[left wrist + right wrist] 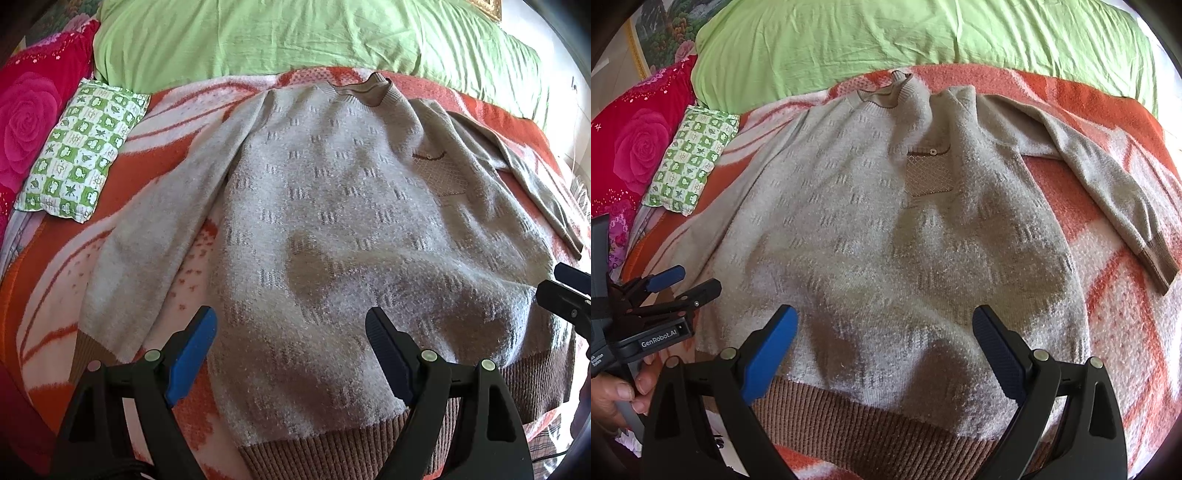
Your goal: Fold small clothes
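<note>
A grey knitted sweater point(332, 206) with a brown ribbed hem point(332, 454) lies flat, front up, on an orange and white blanket point(159, 147). It also shows in the right wrist view point(871, 236). Its chest pocket point(929, 173) is brown. One sleeve point(155, 229) lies spread to the left, the other sleeve point(1108, 192) to the right. My left gripper point(291, 325) is open and empty, above the sweater's lower left part. My right gripper point(884, 325) is open and empty, above the hem point(871, 424). The left gripper also shows in the right wrist view point(683, 282).
A green bedcover point(295, 37) lies bunched behind the sweater. A green and white checked pillow point(81, 151) and a pink rose-print cover point(29, 122) lie at the left. The blanket's right part point(1115, 321) lies beside the sweater.
</note>
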`<action>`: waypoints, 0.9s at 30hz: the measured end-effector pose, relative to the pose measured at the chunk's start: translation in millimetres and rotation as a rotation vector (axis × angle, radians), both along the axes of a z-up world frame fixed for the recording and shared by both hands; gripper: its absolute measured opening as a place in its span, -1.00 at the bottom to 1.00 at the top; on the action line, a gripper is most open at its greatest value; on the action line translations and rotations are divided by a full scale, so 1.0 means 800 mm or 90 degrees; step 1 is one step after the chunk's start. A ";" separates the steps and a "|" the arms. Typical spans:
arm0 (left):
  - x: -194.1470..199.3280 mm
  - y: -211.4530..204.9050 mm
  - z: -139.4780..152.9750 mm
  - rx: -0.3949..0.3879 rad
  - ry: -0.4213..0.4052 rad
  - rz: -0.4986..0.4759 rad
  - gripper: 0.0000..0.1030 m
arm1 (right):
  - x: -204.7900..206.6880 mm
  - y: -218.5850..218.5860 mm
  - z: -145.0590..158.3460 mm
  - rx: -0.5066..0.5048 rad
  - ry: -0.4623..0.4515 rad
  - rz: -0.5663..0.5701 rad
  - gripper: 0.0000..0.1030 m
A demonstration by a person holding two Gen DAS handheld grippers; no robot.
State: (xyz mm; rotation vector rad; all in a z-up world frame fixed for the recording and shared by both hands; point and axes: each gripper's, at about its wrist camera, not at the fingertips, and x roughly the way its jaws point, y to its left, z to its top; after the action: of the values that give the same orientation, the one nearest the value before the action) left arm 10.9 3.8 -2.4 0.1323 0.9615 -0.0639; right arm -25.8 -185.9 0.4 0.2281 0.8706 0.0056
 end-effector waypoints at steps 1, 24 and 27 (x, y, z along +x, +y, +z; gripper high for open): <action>0.001 0.001 -0.001 -0.001 0.002 0.001 0.61 | -0.001 0.000 0.000 -0.002 -0.001 0.000 0.86; 0.017 -0.004 -0.012 0.000 0.030 0.002 0.61 | 0.006 -0.006 -0.002 0.001 -0.003 -0.005 0.86; 0.018 -0.005 -0.014 -0.003 0.035 0.004 0.62 | 0.007 -0.007 -0.003 0.009 0.004 -0.004 0.86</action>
State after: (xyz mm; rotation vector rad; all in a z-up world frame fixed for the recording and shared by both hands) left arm 25.5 0.2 -13.7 0.1235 1.0157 -0.0650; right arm -19.9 -191.8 -1.9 0.2435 0.8767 0.0049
